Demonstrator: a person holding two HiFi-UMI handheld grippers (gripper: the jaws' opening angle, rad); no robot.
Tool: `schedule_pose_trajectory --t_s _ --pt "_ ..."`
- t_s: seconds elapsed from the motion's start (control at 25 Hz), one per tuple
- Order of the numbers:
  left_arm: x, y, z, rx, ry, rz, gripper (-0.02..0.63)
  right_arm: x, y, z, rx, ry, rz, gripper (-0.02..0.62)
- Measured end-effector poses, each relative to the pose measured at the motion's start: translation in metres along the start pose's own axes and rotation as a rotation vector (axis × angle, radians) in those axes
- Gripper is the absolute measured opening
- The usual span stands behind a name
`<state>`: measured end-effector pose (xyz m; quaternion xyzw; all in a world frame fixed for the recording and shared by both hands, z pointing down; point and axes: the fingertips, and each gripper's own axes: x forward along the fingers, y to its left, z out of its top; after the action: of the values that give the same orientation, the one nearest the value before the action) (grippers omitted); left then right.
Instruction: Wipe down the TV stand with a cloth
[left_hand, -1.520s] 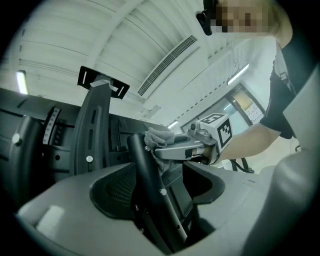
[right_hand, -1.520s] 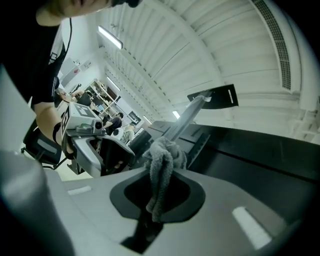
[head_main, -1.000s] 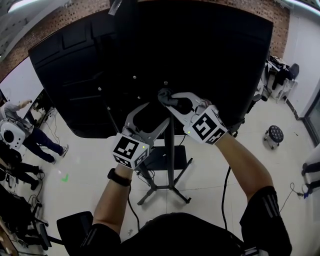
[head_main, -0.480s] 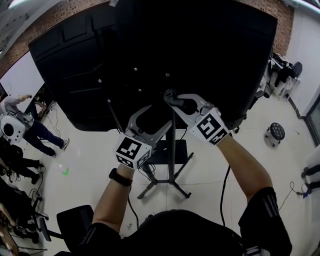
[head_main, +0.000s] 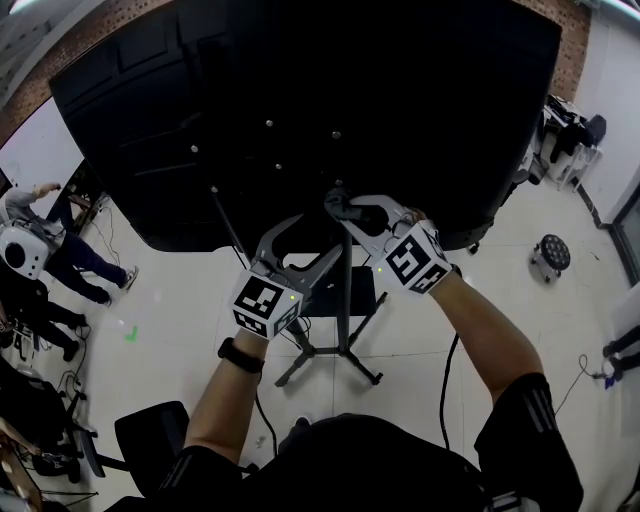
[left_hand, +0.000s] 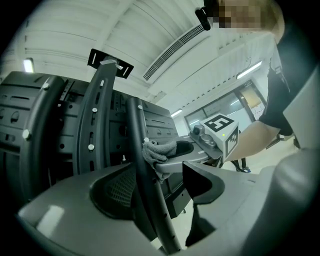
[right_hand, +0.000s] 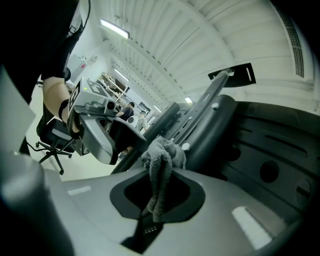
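The TV stand's dark pole (head_main: 343, 310) runs from its floor legs (head_main: 330, 372) up behind the big black TV back (head_main: 300, 100). My right gripper (head_main: 337, 205) is shut on a grey cloth (head_main: 333, 208) and presses it to the pole just under the TV. The right gripper view has the cloth (right_hand: 161, 162) bunched between the jaws of that gripper (right_hand: 155, 172) against the pole (right_hand: 150, 135). My left gripper (head_main: 312, 238) is open just left of the pole. In its own view the pole (left_hand: 145, 190) crosses the gap of the left gripper (left_hand: 172, 200), with the cloth (left_hand: 160, 150) beyond.
People stand at the far left (head_main: 40, 270). An office chair (head_main: 150, 445) is at the lower left and a round stool (head_main: 548, 252) at the right. A cable (head_main: 445, 380) trails over the pale floor, and cluttered furniture (head_main: 565, 140) lines the right wall.
The view has tilted, so the TV back sits higher in frame. Relative to it, the right gripper with the cloth has slid a little down the pole. The left gripper stays open beside the pole.
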<state>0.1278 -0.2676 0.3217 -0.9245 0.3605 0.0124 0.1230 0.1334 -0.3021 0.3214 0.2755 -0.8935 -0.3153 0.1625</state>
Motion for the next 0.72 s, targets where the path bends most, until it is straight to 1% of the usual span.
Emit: schedule_pose_trajectory --t_s 0.28,0.44,0.72 --pt "-0.011 0.0 -0.025 -0.014 0.031 0.004 0.316 0.007 0.024 -0.025 -0.001 0.057 0.019 0.028" --pt "-0.016 -0.004 -0.044 -0.048 0.061 -0.007 0.316 0.011 0.039 -0.034 0.009 0.054 0.04 0.028" --pt "-0.021 -0.009 -0.08 -0.096 0.098 -0.031 0.316 0.018 0.067 -0.067 -0.007 0.126 0.06 0.028"
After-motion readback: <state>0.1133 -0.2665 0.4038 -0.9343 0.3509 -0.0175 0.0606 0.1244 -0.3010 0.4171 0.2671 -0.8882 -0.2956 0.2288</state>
